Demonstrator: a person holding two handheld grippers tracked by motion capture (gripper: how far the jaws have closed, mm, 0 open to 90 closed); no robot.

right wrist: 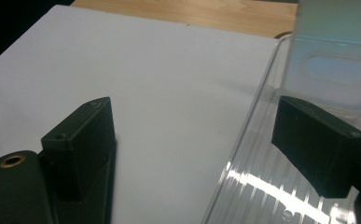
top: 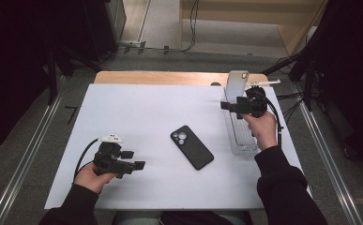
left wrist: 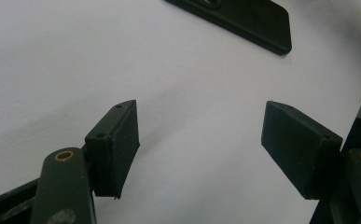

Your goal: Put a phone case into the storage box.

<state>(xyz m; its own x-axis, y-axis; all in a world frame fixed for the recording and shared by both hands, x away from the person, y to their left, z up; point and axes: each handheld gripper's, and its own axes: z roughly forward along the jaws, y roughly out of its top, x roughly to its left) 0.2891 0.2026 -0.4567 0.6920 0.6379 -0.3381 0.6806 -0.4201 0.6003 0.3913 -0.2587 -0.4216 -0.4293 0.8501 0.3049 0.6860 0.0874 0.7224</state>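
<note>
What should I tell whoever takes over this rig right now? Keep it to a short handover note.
Left gripper: open, empty, low over the white sheet near the front left.
Right gripper: open, holding nothing, at the clear tray; one jaw is inside the tray wall, one outside.
Silver phone: standing upright at the tray's far end.
Black phone: lying camera side up mid-sheet, untouched.
Done: silver phone appears racked in the tray.
Left: probably pick up the black phone and stand it in the tray too.
</note>
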